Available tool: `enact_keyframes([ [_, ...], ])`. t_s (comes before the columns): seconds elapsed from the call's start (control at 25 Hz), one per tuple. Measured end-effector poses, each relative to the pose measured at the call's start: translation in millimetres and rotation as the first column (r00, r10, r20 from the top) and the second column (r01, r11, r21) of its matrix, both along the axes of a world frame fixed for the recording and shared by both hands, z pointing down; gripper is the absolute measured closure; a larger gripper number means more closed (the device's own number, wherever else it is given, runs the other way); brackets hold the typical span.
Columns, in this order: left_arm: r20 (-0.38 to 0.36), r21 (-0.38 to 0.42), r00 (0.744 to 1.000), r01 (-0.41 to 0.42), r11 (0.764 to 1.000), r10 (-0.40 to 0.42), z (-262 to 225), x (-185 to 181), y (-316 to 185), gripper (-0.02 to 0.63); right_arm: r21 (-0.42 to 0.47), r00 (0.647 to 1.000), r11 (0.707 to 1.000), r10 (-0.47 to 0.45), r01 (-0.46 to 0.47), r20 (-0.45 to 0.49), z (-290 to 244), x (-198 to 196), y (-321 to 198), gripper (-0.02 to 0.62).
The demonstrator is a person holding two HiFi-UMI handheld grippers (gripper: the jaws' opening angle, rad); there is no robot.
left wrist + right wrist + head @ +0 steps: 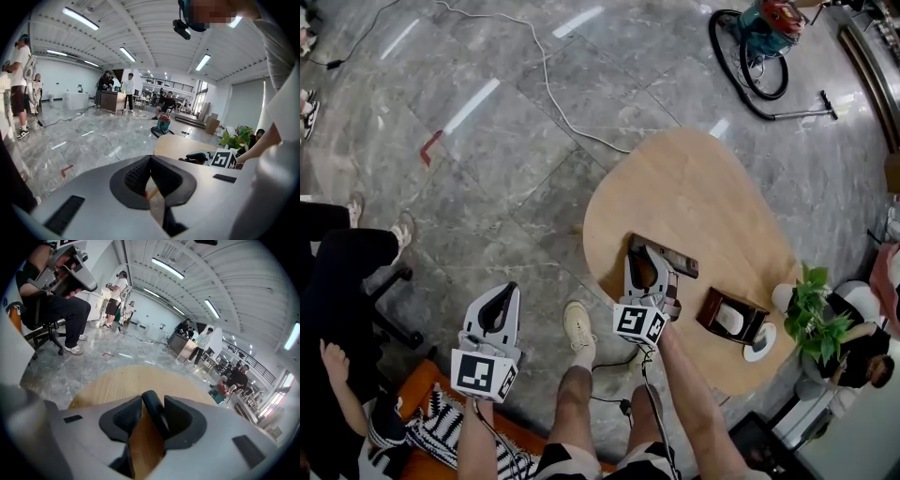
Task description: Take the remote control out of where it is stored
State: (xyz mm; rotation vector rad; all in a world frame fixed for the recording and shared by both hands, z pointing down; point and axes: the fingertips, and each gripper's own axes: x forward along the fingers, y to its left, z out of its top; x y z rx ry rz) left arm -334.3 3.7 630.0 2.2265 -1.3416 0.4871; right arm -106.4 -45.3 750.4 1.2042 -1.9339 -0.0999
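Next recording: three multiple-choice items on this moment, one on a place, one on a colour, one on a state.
1. Where does the dark storage box stand?
A. on the floor
B. on the wooden table, near the potted plant
C. on a chair

2. What colour is the remote control between the right gripper's jaws?
A. white
B. red
C. black

3. How do the left gripper's jaws stand?
A. together, nothing between them
B. wide apart
C. closed on a cable

Answers: 1 B, the head view shows it on the tabletop; 2 C, it shows black in the right gripper view; 3 A, the left gripper view shows the pads meeting.
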Motion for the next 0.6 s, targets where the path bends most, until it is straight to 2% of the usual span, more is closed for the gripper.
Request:
enact_keyframes([
  [0.36,0.004,-0.003,1.000,0.007,1.000,-0.007,3,-3,3,0.601,-0.019,0.999,0.999,0.032,-0.031,0.042,9,2,0,0.463],
  [0.6,0.008,0.006,1.000,0.008,1.000,-0.008,-6,-2,3,0.601,-0.015,0.993,0.999,0.052,-0.051,0.106,-11,0,-4,0.463],
])
